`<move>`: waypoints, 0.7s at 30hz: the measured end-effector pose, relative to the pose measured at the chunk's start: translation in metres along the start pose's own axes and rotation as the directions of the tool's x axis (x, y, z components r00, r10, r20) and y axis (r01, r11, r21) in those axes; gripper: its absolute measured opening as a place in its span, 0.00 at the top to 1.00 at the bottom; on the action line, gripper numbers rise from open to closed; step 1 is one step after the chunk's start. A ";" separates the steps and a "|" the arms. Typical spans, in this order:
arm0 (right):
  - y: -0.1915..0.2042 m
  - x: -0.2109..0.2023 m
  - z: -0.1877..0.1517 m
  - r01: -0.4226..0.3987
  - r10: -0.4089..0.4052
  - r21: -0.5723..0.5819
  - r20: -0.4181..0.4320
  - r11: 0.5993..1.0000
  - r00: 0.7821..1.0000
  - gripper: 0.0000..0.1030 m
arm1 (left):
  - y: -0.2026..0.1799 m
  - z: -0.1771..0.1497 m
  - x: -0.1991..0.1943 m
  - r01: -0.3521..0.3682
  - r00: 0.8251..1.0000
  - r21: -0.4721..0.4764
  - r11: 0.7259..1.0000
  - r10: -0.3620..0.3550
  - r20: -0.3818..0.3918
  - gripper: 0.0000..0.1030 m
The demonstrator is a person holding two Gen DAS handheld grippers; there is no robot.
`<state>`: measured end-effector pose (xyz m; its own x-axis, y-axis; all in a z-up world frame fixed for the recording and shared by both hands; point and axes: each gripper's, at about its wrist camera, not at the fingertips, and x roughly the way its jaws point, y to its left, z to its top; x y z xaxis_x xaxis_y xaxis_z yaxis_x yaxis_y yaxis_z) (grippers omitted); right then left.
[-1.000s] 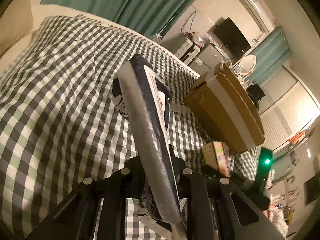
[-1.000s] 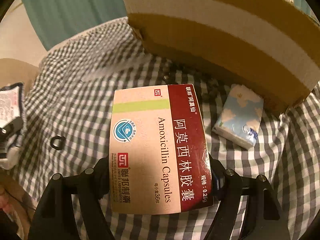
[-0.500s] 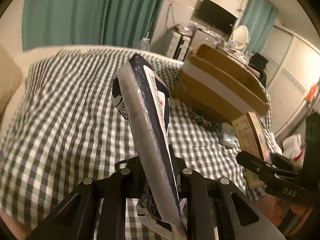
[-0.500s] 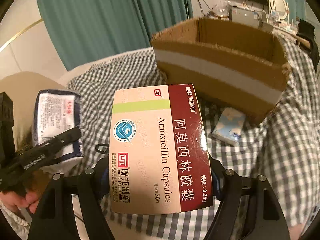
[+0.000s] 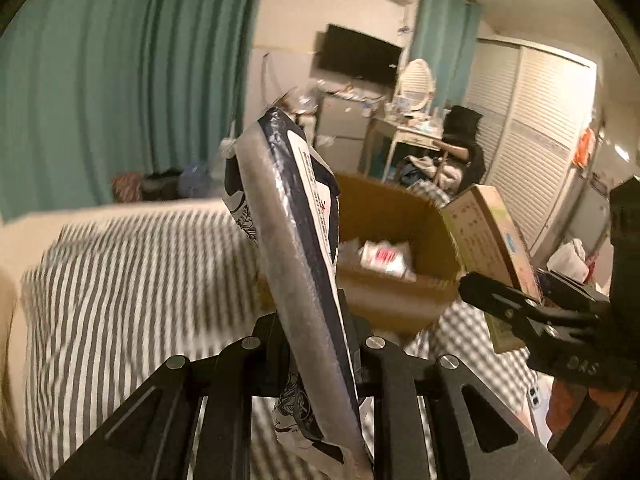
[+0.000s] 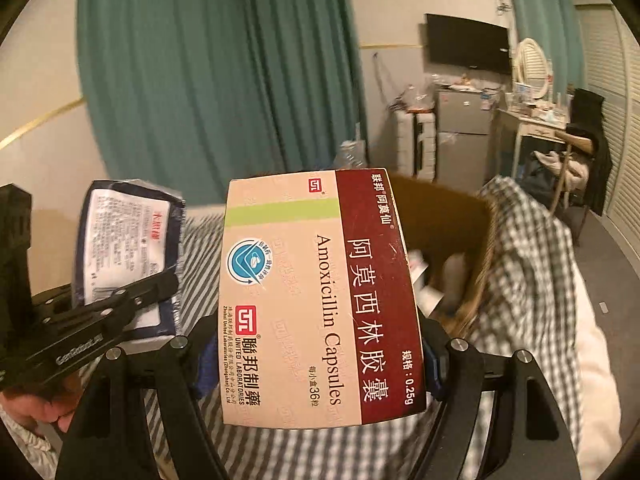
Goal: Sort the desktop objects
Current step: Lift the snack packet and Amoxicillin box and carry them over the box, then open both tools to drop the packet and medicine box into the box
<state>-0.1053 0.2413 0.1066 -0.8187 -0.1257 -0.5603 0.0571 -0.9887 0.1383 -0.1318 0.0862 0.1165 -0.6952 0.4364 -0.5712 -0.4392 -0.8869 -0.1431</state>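
Your amoxicillin box (image 6: 320, 300) (tan card, maroon band) sits clamped flat in the right hand-held gripper (image 6: 316, 364), now lifted off the checked bed (image 6: 532, 260) and level with the open cardboard box (image 5: 400, 252) at centre right. The left hand-held gripper (image 5: 316, 344) pinches the dark flat pouch (image 5: 292, 248) edge-on, also raised, so both look ready to drop in.

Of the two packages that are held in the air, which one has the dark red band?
The medicine box in the right hand-held gripper. The flat packet in the left hand-held gripper is navy and white.
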 end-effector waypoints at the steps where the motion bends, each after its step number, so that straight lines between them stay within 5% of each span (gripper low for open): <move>1: -0.010 0.006 0.009 0.013 -0.013 0.019 0.008 1.000 1.000 0.27 | -0.008 0.013 0.010 0.012 1.000 0.022 1.000 -0.012 0.007 0.83; 8: -0.073 0.087 0.036 0.110 -0.102 0.120 -0.073 0.987 0.992 0.27 | -0.039 0.058 0.102 0.055 0.997 0.101 0.993 -0.049 -0.059 0.83; 13: -0.107 0.130 0.032 0.124 -0.105 0.205 -0.103 0.971 0.989 0.26 | -0.045 0.059 0.167 0.042 0.992 0.106 0.993 -0.030 -0.120 0.82; 14: -0.111 0.134 0.030 0.130 -0.110 0.219 -0.101 0.967 0.989 0.26 | -0.044 0.059 0.176 0.038 0.992 0.097 0.995 -0.026 -0.122 0.78; 16: -0.119 0.138 0.027 0.168 -0.151 0.246 -0.085 0.955 0.985 0.16 | -0.046 0.054 0.185 0.022 0.992 0.082 0.996 -0.012 -0.124 0.41; 17: -0.122 0.136 0.026 0.170 -0.159 0.263 -0.064 0.950 0.985 0.16 | -0.044 0.053 0.188 -0.054 0.991 0.076 0.996 0.063 -0.120 0.20; 18: -0.124 0.135 0.026 0.155 -0.146 0.273 -0.052 0.949 0.988 0.16 | -0.040 0.049 0.190 -0.094 0.987 0.074 0.993 0.103 -0.120 0.09; 21: -0.121 0.124 0.024 0.143 -0.144 0.292 -0.018 0.946 0.989 0.15 | -0.033 0.043 0.182 -0.118 0.985 0.071 0.990 0.126 -0.116 0.09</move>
<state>-0.2280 0.3472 0.0401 -0.8079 0.0165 -0.5891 -0.2296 -0.9294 0.2888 -0.2685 0.2019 0.0522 -0.6741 0.3010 -0.6745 -0.3936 -0.9191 -0.0168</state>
